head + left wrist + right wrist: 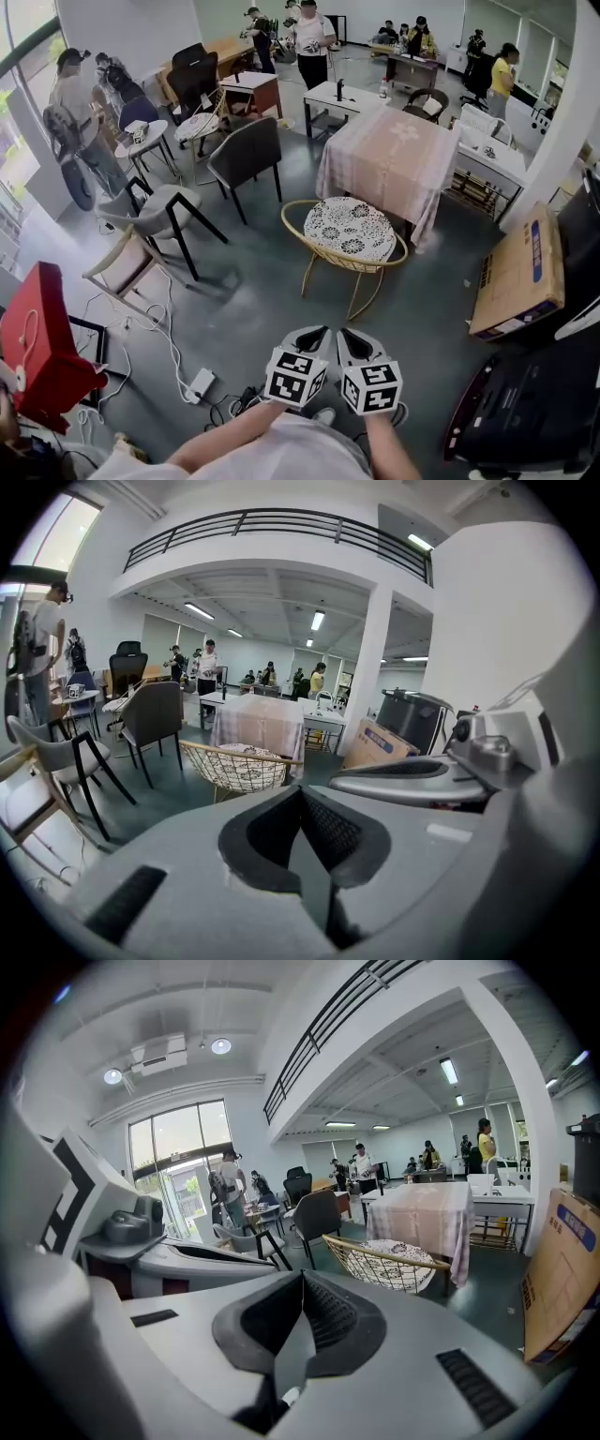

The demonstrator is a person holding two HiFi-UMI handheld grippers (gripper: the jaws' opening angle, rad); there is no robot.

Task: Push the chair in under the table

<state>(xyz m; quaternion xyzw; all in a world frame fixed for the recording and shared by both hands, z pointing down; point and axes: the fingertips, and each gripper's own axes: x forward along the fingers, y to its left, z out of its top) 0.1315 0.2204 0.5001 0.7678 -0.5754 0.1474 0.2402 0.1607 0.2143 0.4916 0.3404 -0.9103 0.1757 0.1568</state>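
The left hand-held gripper (315, 335) is clenched tight. Its two jaws are pressed together and nothing is between them. The right hand-held gripper (349, 337) is clenched the same way and it is empty too. The two sit side by side, very close, low in the head view. Each has a cube with black and white squares on it, and the person's arms (234, 433) reach out behind them. Both point a little down, across the dark floor (253, 300), toward the chair (349, 234). The chair is a round basket chair with thin gold legs and a white cushion with a dark pattern. It stands on the floor well ahead of the two hand-held grippers. It is right in front of the counter (394, 155), which has a pink cloth hanging down its sides. The far rim of the chair is by the hanging cloth, but I cannot tell if they touch. Most of the seat is out in the open, not under the counter. To the left are a dark grey chair (246, 155) and a light grey chair (159, 211). On the right a brown cardboard box (520, 277) lies on the floor. Near the person's feet is a white power strip (200, 382) with white cables. A red thing (42, 347) is at the left edge. Some people stand far back in the room.
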